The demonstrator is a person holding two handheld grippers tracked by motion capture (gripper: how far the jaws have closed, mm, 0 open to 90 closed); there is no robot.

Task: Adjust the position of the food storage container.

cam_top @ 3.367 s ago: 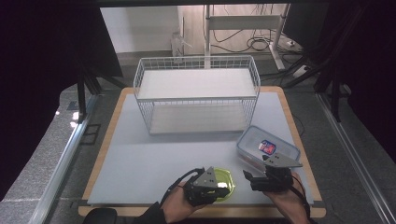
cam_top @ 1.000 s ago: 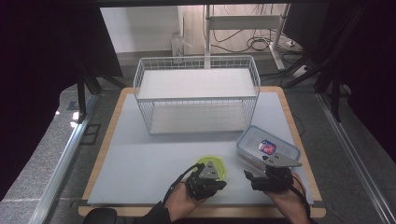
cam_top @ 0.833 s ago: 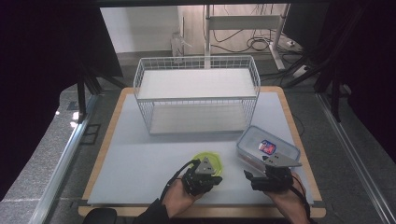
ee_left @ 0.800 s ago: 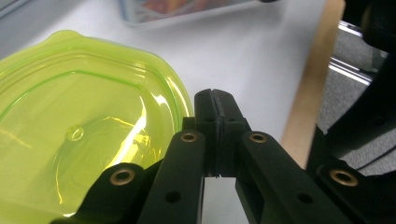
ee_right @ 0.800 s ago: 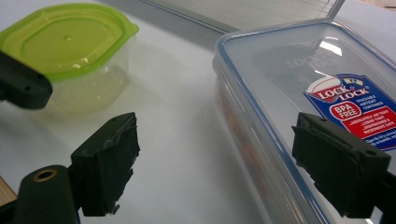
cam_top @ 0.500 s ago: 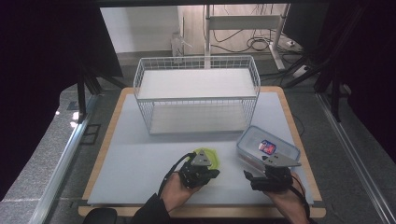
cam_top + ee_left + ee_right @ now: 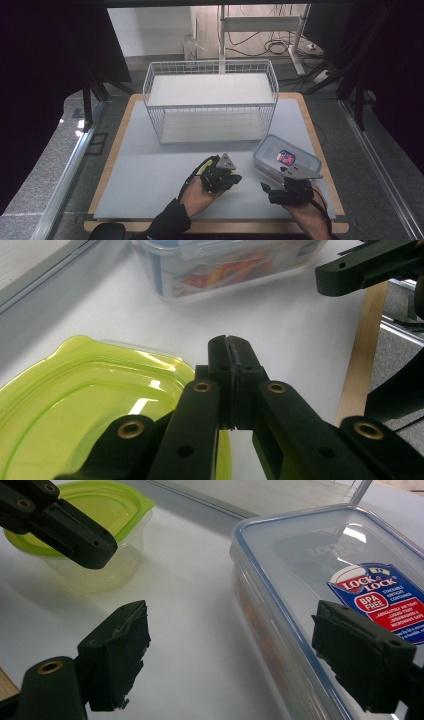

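Clenching its fingers tight together just beside the rim of the translucent lime-green lidded tub [image 7: 85, 405], the left gripper [image 7: 231, 357] hovers over the tabletop [image 7: 150, 175], while the right gripper [image 7: 230, 660] holds released fingers at the near corner of the clear, blue-sealed lunch box [image 7: 320, 570].

High view: fixed above near table edge, faces forward-down toward wire basket [image 7: 210, 100]. Left gripper view: low, close, beside green lidded tub [image 7: 85, 405]. Right gripper view: low, close; shares tub and clear box [image 7: 330, 595].
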